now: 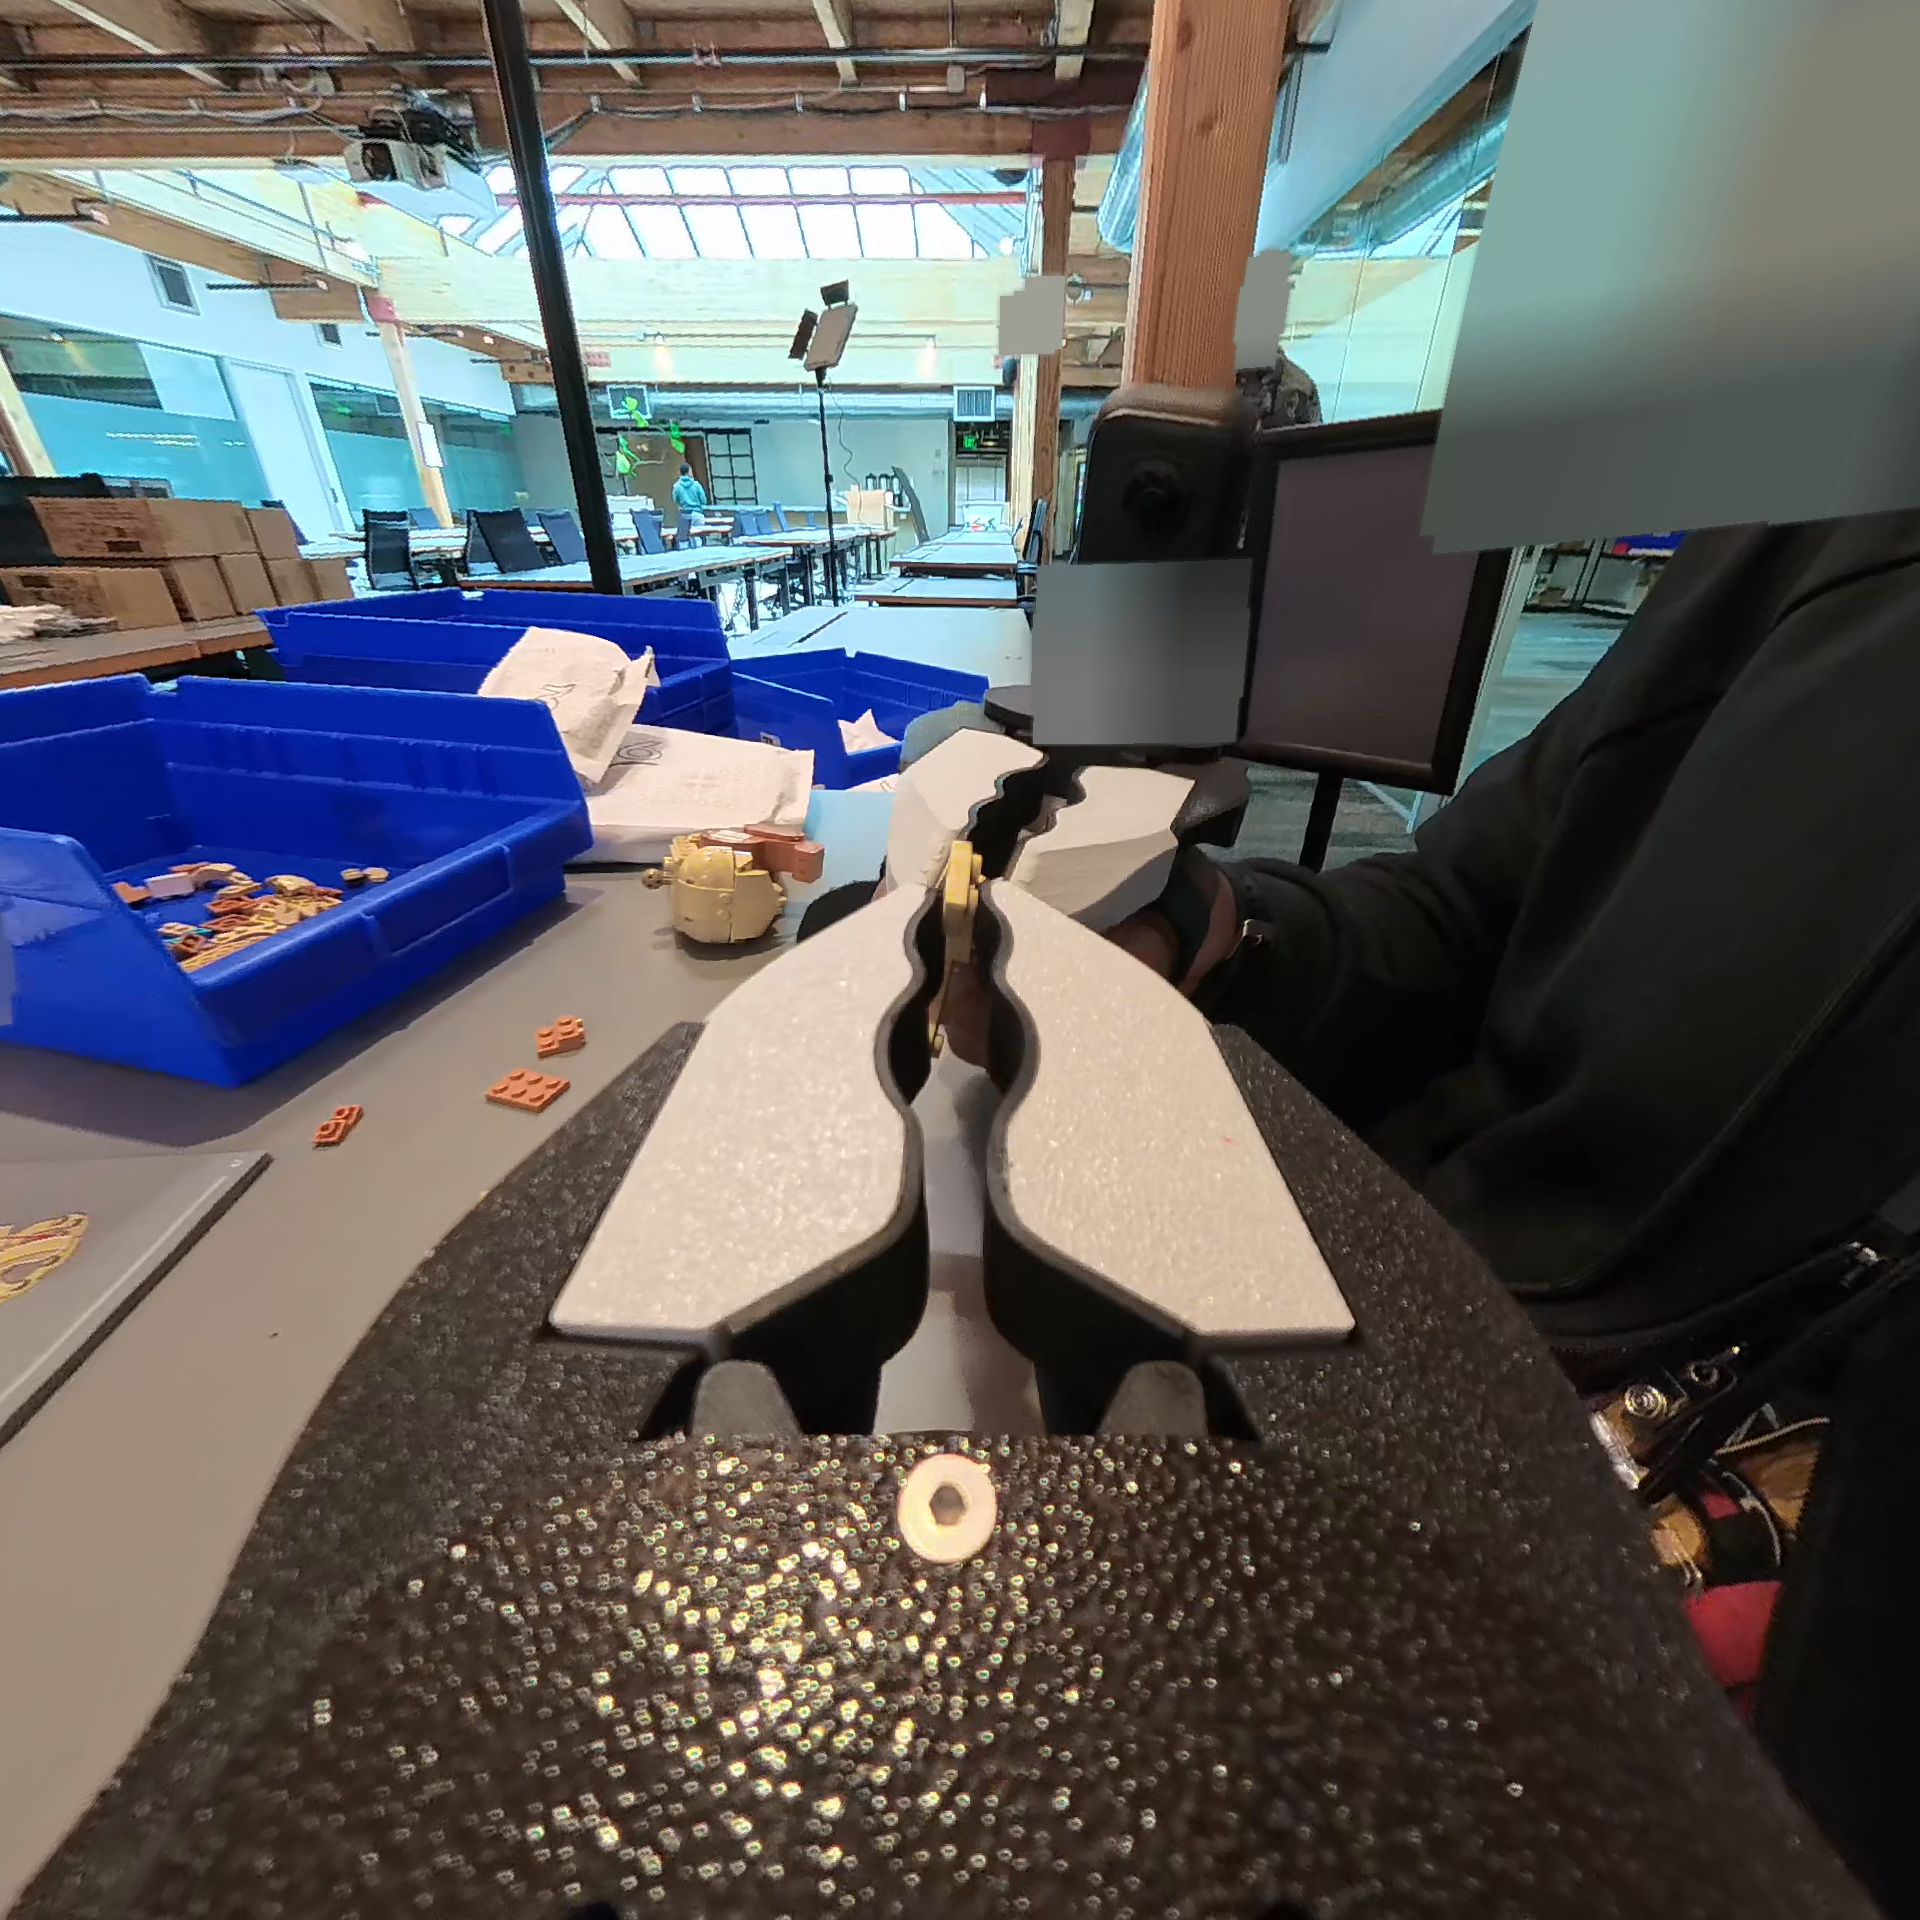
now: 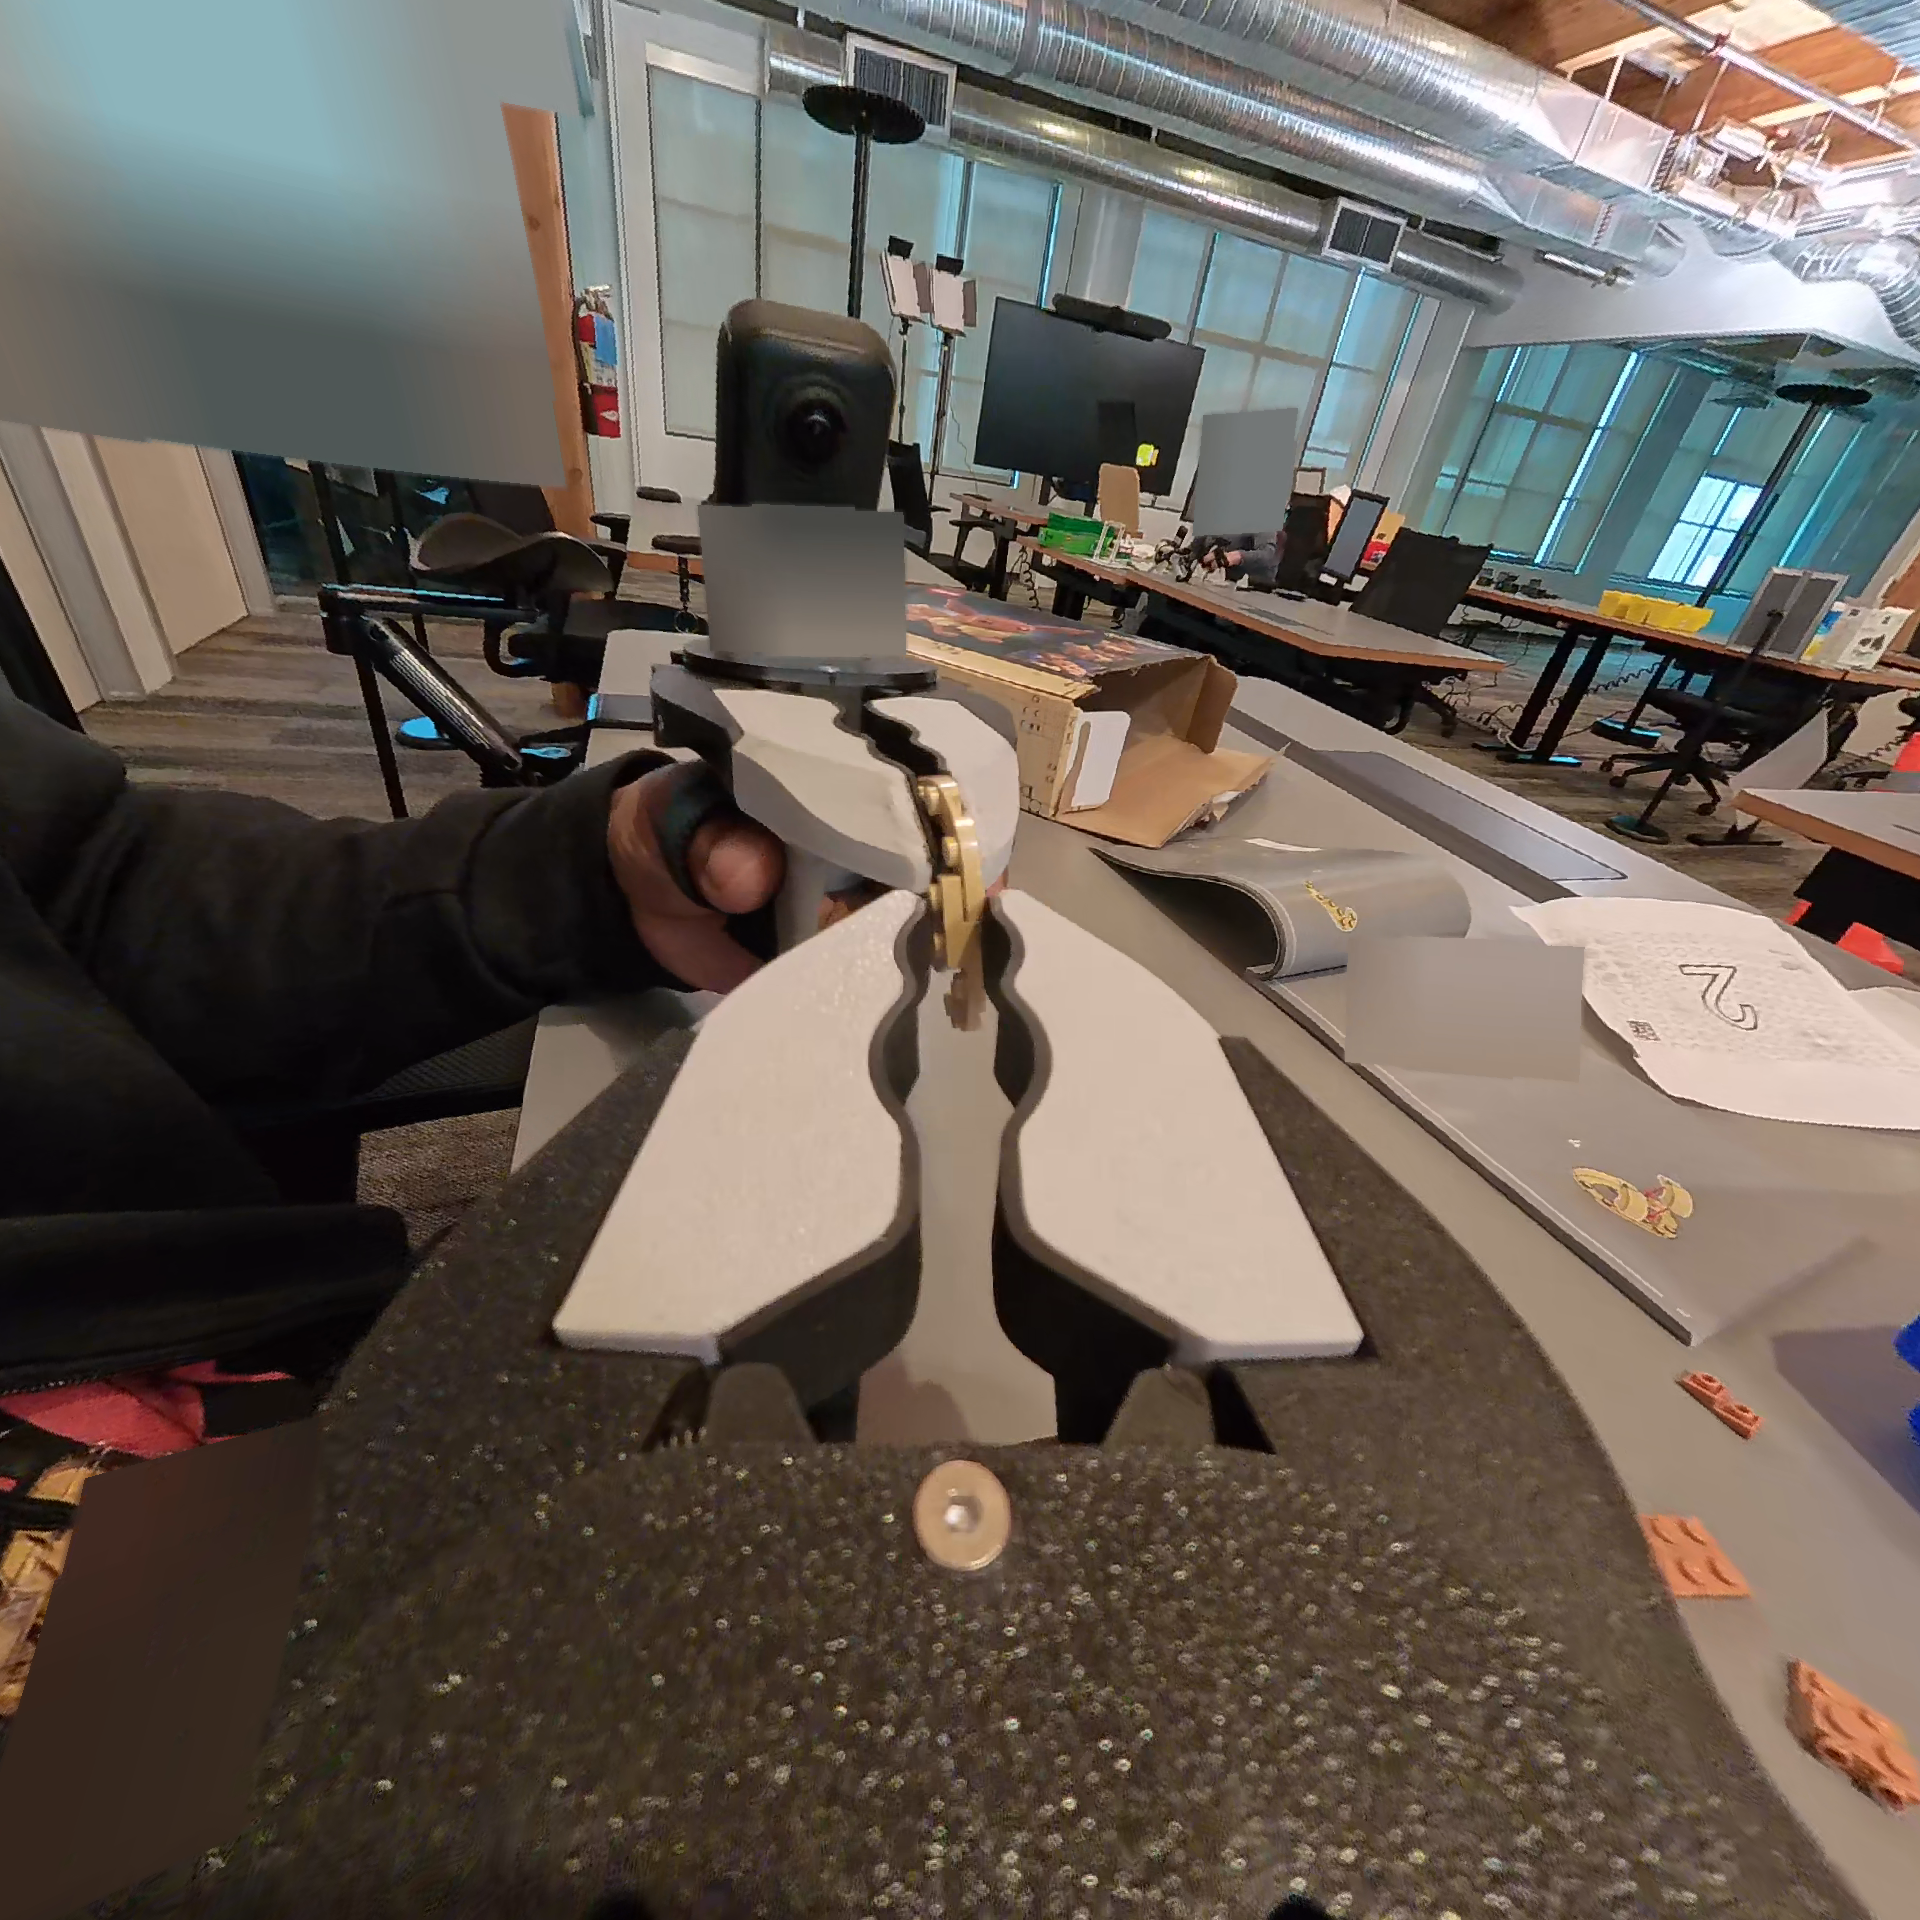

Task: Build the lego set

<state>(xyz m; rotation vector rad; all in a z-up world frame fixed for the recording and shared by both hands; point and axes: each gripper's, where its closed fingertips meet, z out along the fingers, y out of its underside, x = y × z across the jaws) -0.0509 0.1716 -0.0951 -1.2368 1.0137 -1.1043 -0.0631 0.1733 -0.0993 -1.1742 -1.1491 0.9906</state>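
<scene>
My left gripper and my right gripper meet tip to tip above the grey table. Both are shut on a thin tan lego plate assembly, which stands on edge between the two pairs of jaws; it also shows in the right wrist view. The right gripper faces me in the left wrist view, and the left gripper faces me in the right wrist view. A rounded tan build with a brown piece lies on the table behind.
A blue bin with several loose tan and brown pieces stands at the left. Brown plates lie on the table. An instruction booklet, paper bags and an open cardboard box lie around. A person in black sits close by. The grippers are tip to tip, or close to it.
</scene>
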